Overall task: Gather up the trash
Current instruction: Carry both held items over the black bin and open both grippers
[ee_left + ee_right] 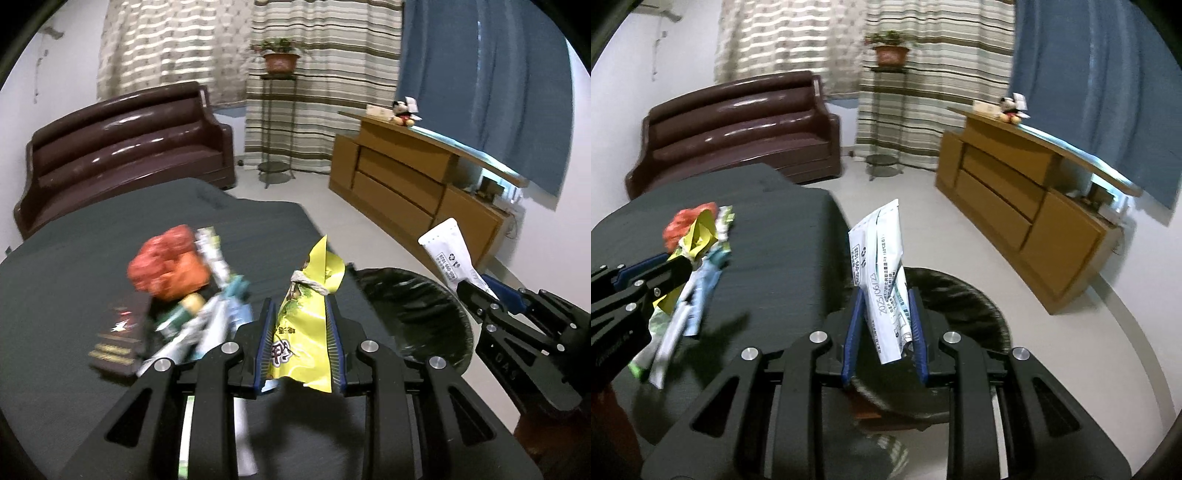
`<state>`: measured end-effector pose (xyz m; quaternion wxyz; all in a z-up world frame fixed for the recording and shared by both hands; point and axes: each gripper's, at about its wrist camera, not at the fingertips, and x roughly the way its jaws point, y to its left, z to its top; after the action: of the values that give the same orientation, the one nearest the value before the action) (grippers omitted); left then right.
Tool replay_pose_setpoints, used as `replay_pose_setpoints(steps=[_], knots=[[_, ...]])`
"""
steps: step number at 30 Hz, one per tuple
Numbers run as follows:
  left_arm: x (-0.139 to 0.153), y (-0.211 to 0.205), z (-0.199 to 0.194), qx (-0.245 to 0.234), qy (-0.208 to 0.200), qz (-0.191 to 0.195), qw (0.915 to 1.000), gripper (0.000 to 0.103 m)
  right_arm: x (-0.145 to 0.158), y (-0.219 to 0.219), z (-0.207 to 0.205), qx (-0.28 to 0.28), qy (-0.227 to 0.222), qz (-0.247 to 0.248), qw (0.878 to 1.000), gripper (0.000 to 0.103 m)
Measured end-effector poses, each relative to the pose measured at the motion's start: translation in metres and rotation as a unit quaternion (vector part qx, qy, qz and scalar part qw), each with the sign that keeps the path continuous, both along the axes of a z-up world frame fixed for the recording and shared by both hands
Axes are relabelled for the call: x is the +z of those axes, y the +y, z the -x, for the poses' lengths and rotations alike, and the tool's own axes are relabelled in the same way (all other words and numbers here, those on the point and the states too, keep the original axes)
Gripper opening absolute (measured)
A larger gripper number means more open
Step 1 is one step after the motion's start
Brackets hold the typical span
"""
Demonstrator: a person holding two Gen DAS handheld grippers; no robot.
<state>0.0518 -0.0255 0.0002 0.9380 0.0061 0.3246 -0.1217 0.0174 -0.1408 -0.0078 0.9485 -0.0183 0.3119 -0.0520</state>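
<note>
Holding the yellow snack bag (308,325) upright between its blue pads, your left claw (300,345) is clamped on the bag's lower half, with the twisted neck and crumpled top standing clear above the fingertips. In the right wrist view that same bag shows only as a yellow fold (701,230) above the black fingers at the left edge. Your right claw (884,325) grips a white printed pouch (882,273) by its lower part, and the pouch leans up and slightly left. It sits above the black-lined trash bin (964,295), which stands on the floor just beside the dark surface (783,236).

Just left of your left claw, the remaining litter lies in a loose heap on the surface: a crumpled red-orange wrapper (168,264) at the back, pale blue and white wrappers (218,317) in front of it, and a dark flat packet (118,339) touching the heap's left side. That part of the left view is blurred, so finer detail is unclear.

Farther off stand a brown sofa (125,147), a plant on a stand (280,57), and a wooden cabinet (406,184) under the blue curtain (487,88).
</note>
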Motion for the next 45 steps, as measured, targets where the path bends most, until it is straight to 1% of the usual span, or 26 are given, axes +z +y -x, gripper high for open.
replay_pose_setpoints(steps=[6, 14, 21, 29, 30, 31, 33, 35, 36, 39, 40, 41, 43, 44, 45], knots=[[-0.007, -0.035, -0.017, -0.019, 0.01, -0.005, 0.9998, 0.028, -0.005, -0.03, -0.005, -0.033, -0.002, -0.007, 0.999, 0.024], [-0.016, -0.076, -0.031, -0.037, 0.018, -0.022, 0.9989, 0.028, -0.016, -0.06, -0.014, -0.053, 0.004, -0.024, 0.998, 0.024], [-0.024, -0.097, -0.041, -0.036, 0.023, -0.041, 0.9982, 0.028, -0.022, -0.076, -0.023, -0.065, 0.002, -0.019, 0.998, 0.024], [-0.03, -0.117, -0.051, -0.035, 0.028, -0.061, 0.9972, 0.028, -0.031, -0.089, -0.037, -0.073, 0.005, -0.029, 0.997, 0.025], [-0.031, -0.118, -0.052, -0.034, 0.028, -0.064, 0.997, 0.028, -0.032, -0.091, -0.039, -0.075, 0.006, -0.032, 0.997, 0.026], [-0.031, -0.119, -0.054, -0.034, 0.028, -0.065, 0.9969, 0.028, -0.033, -0.094, -0.04, -0.078, 0.007, -0.035, 0.996, 0.03], [-0.034, -0.12, -0.054, -0.034, 0.037, -0.07, 0.9963, 0.031, -0.036, -0.099, -0.042, -0.083, 0.005, -0.041, 0.996, 0.035], [-0.034, -0.119, -0.057, -0.031, 0.042, -0.07, 0.9962, 0.048, -0.038, -0.102, -0.043, -0.091, 0.008, -0.045, 0.995, 0.039], [-0.033, -0.118, -0.058, -0.029, 0.041, -0.067, 0.9965, 0.05, -0.038, -0.102, -0.043, -0.095, 0.009, -0.046, 0.994, 0.039], [-0.031, -0.115, -0.058, -0.026, 0.04, -0.063, 0.9969, 0.054, -0.038, -0.104, -0.041, -0.098, 0.009, -0.046, 0.994, 0.04], [-0.031, -0.113, -0.057, -0.024, 0.042, -0.06, 0.997, 0.056, -0.038, -0.103, -0.04, -0.099, 0.009, -0.045, 0.994, 0.042], [-0.03, -0.113, -0.058, -0.024, 0.043, -0.059, 0.9971, 0.056, -0.037, -0.102, -0.039, -0.1, 0.008, -0.044, 0.994, 0.045], [-0.029, -0.111, -0.057, -0.023, 0.043, -0.056, 0.9972, 0.056, -0.034, -0.1, -0.035, -0.103, 0.0, -0.044, 0.994, 0.055], [-0.027, -0.109, -0.056, -0.022, 0.042, -0.055, 0.9973, 0.057, -0.032, -0.1, -0.034, -0.104, -0.005, -0.043, 0.994, 0.057], [-0.026, -0.107, -0.055, -0.021, 0.041, -0.054, 0.9975, 0.057, -0.031, -0.1, -0.032, -0.106, -0.01, -0.04, 0.994, 0.061]])
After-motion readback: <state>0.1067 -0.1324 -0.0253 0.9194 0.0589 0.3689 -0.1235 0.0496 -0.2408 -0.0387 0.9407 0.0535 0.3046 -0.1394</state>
